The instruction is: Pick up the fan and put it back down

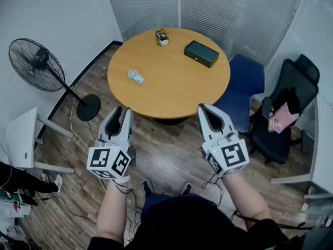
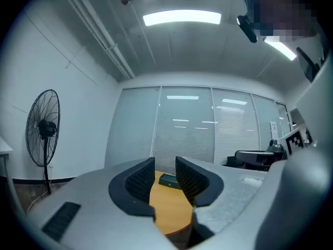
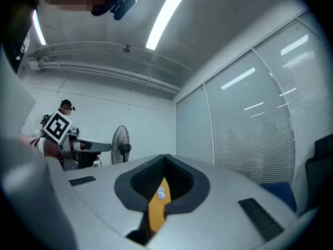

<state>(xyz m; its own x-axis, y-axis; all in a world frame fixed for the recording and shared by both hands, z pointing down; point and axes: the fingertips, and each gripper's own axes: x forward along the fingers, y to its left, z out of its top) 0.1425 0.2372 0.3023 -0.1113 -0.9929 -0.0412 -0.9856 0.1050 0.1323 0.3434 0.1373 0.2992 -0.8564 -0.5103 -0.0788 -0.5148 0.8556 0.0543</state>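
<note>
Sharing the table [image 1: 171, 90] with the small fan [image 1: 136, 77]: box [image 1: 201, 53], plant [image 1: 162, 37].

Ahead of me stands a round wooden table [image 1: 171, 95]. On its far half I see a dark green box [image 1: 201, 53] to the right and a small potted plant [image 1: 162, 37] near the far edge, the two well apart. A blue chair [image 1: 244, 82] stands against the table's right side. Further right is a black office chair [image 1: 291, 100] with a pink item [image 1: 284, 117] on it. To my left, a black pedestal fan [image 1: 35, 65] stands on the wood floor [image 1: 166, 158] near the white wall. A white side table [image 1: 22, 137] stands nearer to me. Partition panels with blinds [image 1: 234, 9] close off the room behind the round table.
</note>
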